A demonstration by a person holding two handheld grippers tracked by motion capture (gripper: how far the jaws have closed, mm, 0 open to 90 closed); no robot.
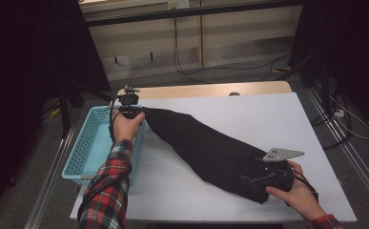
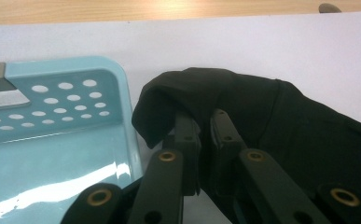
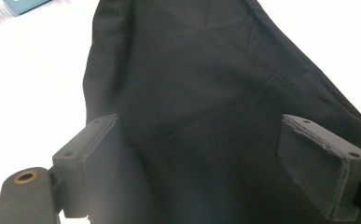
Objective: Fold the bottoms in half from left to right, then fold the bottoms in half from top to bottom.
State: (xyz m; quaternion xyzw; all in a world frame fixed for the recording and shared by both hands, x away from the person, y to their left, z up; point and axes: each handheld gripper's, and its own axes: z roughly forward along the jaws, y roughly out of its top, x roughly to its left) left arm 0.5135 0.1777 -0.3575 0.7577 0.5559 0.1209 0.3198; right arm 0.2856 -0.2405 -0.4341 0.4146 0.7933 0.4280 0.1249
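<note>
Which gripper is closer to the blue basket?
The left one. The left gripper is right beside the basket, at its far right corner, pinching one end of the black cloth. The right gripper is far across the table at the cloth's other end.

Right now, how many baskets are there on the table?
1. The blue basket sits at the table's left edge, beside the left gripper, which is shut on one end of the black cloth. Nothing suggests another is hidden.

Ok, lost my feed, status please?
Left gripper shut on black cloth. Right gripper open, fingers either side of it. Blue basket alongside.
</note>
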